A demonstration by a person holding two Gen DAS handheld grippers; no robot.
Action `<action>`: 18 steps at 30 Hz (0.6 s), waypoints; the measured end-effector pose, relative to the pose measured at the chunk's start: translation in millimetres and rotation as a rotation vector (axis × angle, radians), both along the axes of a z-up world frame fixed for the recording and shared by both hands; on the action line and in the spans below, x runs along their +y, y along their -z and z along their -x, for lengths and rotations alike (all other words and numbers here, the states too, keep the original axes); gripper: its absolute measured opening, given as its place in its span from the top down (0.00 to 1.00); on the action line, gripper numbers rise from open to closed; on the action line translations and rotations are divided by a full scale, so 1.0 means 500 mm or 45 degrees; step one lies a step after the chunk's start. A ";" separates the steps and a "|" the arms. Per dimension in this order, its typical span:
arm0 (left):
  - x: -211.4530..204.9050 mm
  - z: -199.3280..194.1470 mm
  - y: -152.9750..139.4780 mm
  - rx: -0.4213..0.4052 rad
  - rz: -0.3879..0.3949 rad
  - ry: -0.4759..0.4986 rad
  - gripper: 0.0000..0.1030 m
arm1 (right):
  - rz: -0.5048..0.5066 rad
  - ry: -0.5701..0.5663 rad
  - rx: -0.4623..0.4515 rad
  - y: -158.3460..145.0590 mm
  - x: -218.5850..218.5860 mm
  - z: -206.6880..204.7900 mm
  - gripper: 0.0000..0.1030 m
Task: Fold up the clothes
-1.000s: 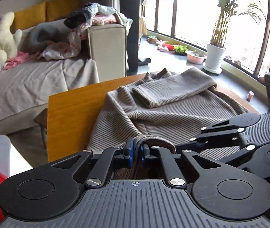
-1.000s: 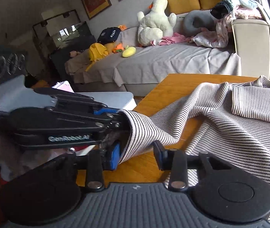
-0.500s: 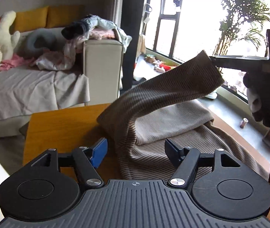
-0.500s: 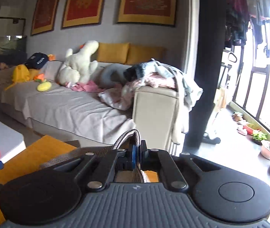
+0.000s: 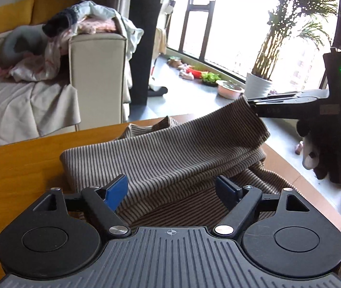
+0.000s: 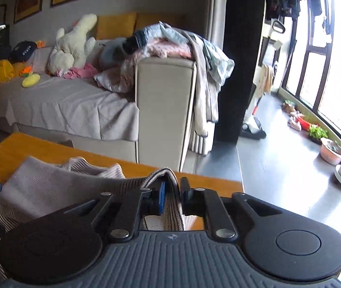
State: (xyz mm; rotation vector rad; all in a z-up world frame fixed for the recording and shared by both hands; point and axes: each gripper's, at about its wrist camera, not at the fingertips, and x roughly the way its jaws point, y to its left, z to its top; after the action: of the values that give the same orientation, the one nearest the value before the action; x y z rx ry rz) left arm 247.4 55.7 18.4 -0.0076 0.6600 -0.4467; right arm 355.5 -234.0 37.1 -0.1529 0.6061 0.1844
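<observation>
Your right gripper (image 6: 171, 198) pinches the striped sweater (image 5: 170, 163) sleeve above the table (image 5: 21, 165); your left gripper (image 5: 171, 189) hovers spread, empty. Carry the sleeve flat across the body, keeping it taut.

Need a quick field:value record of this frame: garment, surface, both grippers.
garment: striped sweater, part folded over itself
surface: wooden table
left gripper: open, over the sweater, holding nothing
right gripper: shut on a sweater edge, lifted above the table
background: sofa with clothes pile
</observation>
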 end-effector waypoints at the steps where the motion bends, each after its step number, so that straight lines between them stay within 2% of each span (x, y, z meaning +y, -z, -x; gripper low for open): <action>1: -0.003 -0.008 0.013 0.012 -0.006 -0.013 0.17 | 0.013 0.036 0.013 0.013 -0.011 0.007 0.68; 4: -0.005 -0.010 0.038 -0.007 -0.038 -0.027 0.17 | 0.039 0.121 0.030 0.036 -0.043 0.029 0.54; 6: -0.007 -0.006 0.051 -0.034 -0.063 -0.027 0.17 | 0.037 0.160 -0.011 0.029 -0.052 0.047 0.52; 8: -0.009 -0.002 0.064 -0.061 -0.089 -0.028 0.15 | -0.071 0.152 -0.107 0.001 -0.051 0.071 0.53; 10: -0.011 0.003 0.070 -0.082 -0.105 -0.026 0.13 | -0.275 0.087 -0.168 -0.028 -0.048 0.088 0.53; 12: -0.012 0.006 0.069 -0.085 -0.102 -0.027 0.11 | -0.523 -0.015 -0.113 -0.028 -0.039 0.085 0.53; 14: -0.005 0.002 0.070 -0.072 -0.094 -0.044 0.11 | -0.638 -0.059 0.002 0.010 -0.012 0.068 0.52; 16: 0.000 0.002 0.071 -0.067 -0.112 -0.064 0.11 | -0.542 -0.009 0.096 0.069 0.020 0.052 0.53; 18: 0.004 0.005 0.072 -0.070 -0.164 -0.083 0.10 | -0.526 -0.005 0.090 0.086 0.028 0.065 0.53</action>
State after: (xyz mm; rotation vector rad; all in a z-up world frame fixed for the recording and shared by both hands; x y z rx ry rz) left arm 245.1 57.8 -17.6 0.1045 0.6319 -0.3402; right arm 322.9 -219.8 -6.1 0.2528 0.6261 0.3159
